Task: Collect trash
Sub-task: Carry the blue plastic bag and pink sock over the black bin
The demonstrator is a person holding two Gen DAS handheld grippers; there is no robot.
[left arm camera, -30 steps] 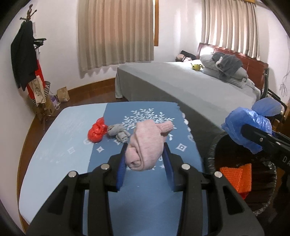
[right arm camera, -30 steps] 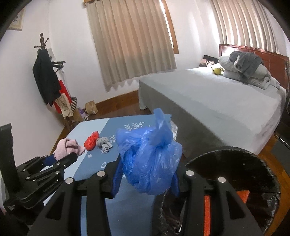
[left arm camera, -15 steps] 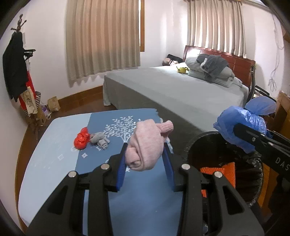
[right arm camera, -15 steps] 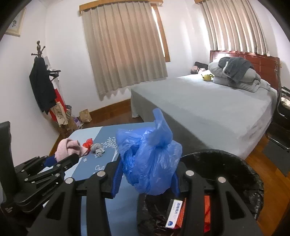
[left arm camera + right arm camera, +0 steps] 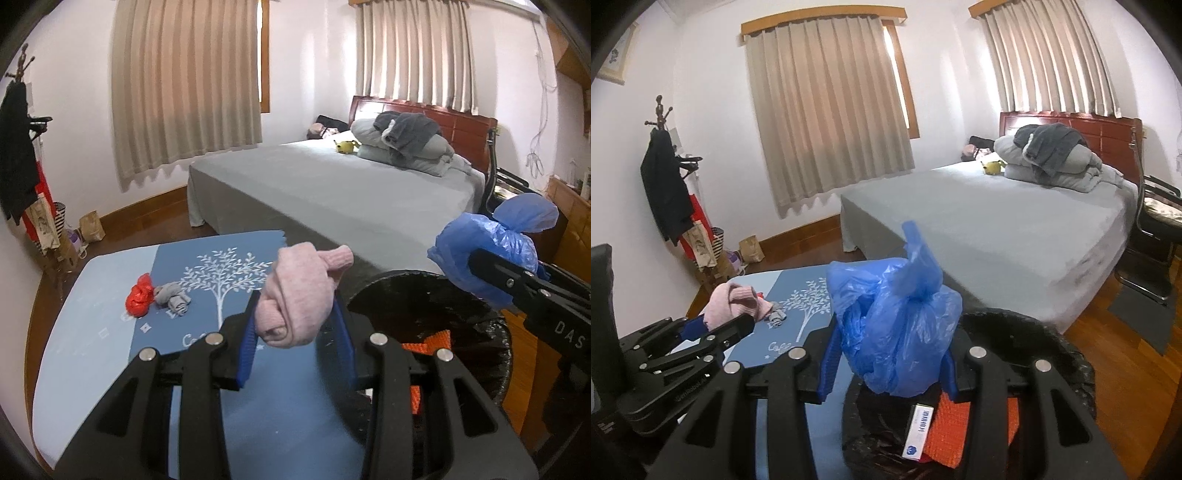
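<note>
My left gripper (image 5: pixel 295 325) is shut on a pink rolled sock (image 5: pixel 299 291), held above the blue table edge beside the black bin (image 5: pixel 476 306). My right gripper (image 5: pixel 888 354) is shut on a knotted blue plastic bag (image 5: pixel 897 332), held over the bin's (image 5: pixel 1052 343) near rim. In the left wrist view the blue plastic bag (image 5: pixel 484 254) hangs over the bin's right side. Inside the bin lie an orange mesh piece (image 5: pixel 956 432) and a small white box (image 5: pixel 919 432). A red crumpled wrapper (image 5: pixel 138 297) and a grey sock (image 5: pixel 173 297) lie on the blue tablecloth (image 5: pixel 92 350).
A grey bed (image 5: pixel 351 192) with piled bedding (image 5: pixel 406 144) stands behind the table. A coat rack (image 5: pixel 668 192) with dark clothes and bags is at the left wall. A chair (image 5: pixel 1156 229) and wooden floor (image 5: pixel 1126 332) lie to the right.
Both grippers have carried their loads rightward and slightly up, from over the table to the bin. The bin now shows more fully, and the table items have slid left in view.
</note>
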